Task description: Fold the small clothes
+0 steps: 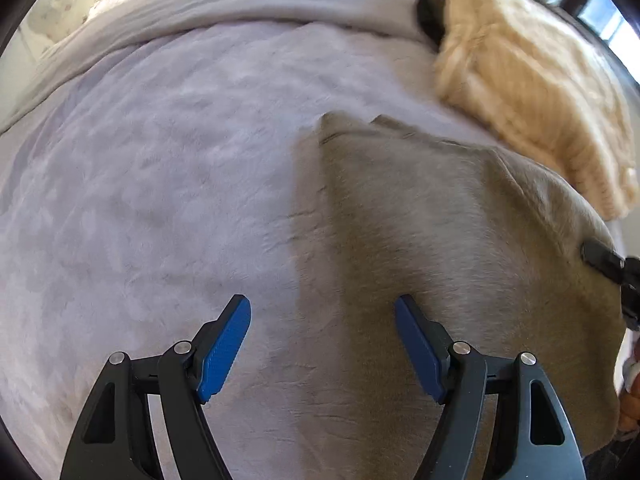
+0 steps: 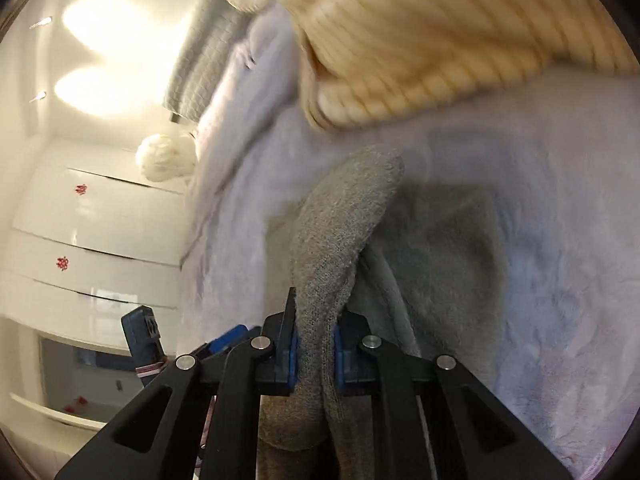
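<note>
A: Looking at the left gripper, what are its blue fingers doing?

B: They are spread wide apart with nothing between them. They hang above the fluffy pale purple blanket, right over the left edge of the grey-brown knit garment.

A: Where is that garment?

B: It lies spread on the blanket, to the right side of the left camera's view. Its far corner is a bit wrinkled. One edge of it is lifted up on the right side.

A: Who lifts it?

B: The right gripper. Its blue pads are pressed together on a bunched fold of the grey-brown knit garment. The cloth rises out of the pinch in a tall hump and droops down below it too.

A: What is the yellow thing?

B: A cream ribbed knit sweater. It lies on the blanket past the grey-brown one, near its far edge. From the right camera the sweater looks big and blurry at the top.

A: Anything else?

B: White cabinet doors with small red stickers show on the left of the right camera's view. A round white thing sits by the bed's edge, but I cannot tell what it is.
</note>
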